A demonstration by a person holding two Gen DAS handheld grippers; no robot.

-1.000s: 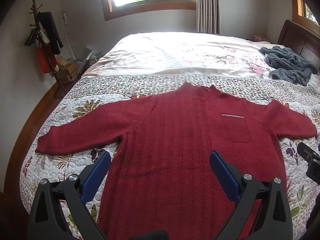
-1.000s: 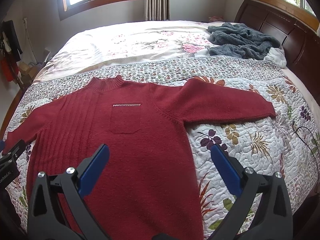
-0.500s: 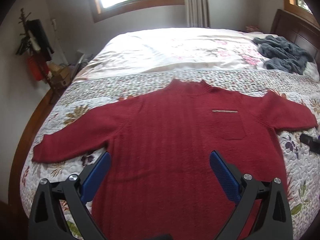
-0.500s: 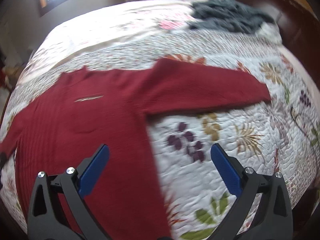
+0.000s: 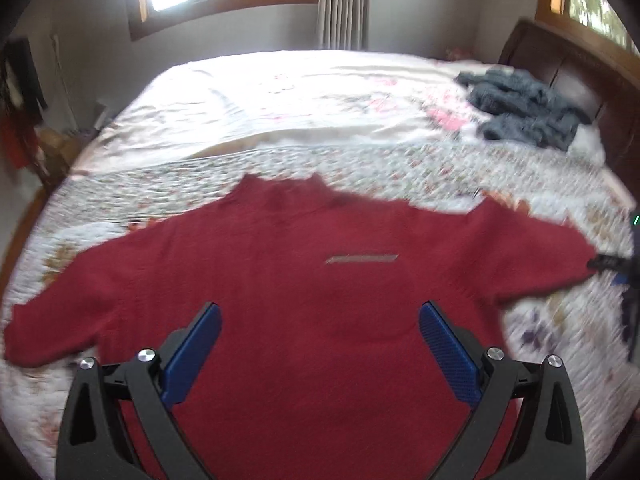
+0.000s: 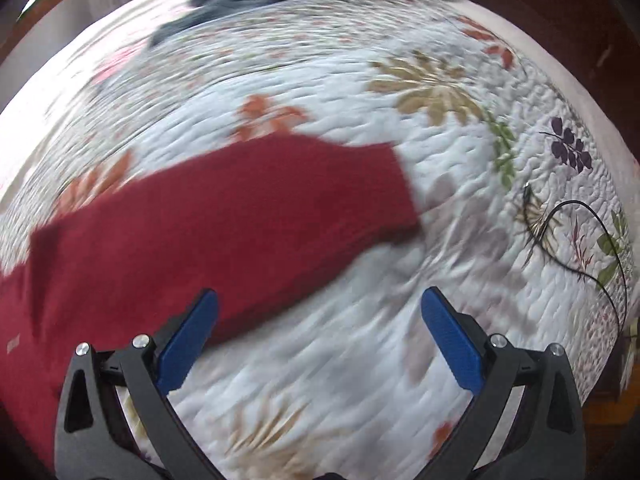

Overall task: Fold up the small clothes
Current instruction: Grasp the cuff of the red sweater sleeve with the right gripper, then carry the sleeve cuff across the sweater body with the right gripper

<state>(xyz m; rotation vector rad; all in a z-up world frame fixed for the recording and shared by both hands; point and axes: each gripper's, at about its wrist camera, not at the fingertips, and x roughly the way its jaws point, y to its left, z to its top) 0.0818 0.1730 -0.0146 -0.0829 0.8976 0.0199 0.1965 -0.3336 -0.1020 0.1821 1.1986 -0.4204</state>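
A dark red knitted sweater (image 5: pixel 304 280) lies flat and face up on the quilted bed, sleeves spread to both sides, chest pocket with a pale trim line (image 5: pixel 362 259). My left gripper (image 5: pixel 320 312) hovers open over the sweater's body with nothing between its blue pads. In the right wrist view the sweater's right sleeve (image 6: pixel 224 208) runs across the quilt, its cuff (image 6: pixel 400 188) ahead of my right gripper (image 6: pixel 320 300), which is open and empty just short of the sleeve. The right gripper (image 5: pixel 624 268) also shows at the right edge of the left wrist view, beside that cuff.
The floral quilt (image 6: pixel 460 168) covers the near part of the bed, a pale sheet (image 5: pixel 300 96) the far part. A grey fleece garment (image 5: pixel 524 112) lies crumpled near the dark wooden headboard (image 5: pixel 560 64). A thin dark cord (image 6: pixel 592 240) curls on the quilt at right.
The right gripper has swung right and dropped closer to the sleeve's cuff. The left gripper has shifted right and forward over the sweater. Both views are motion-blurred.
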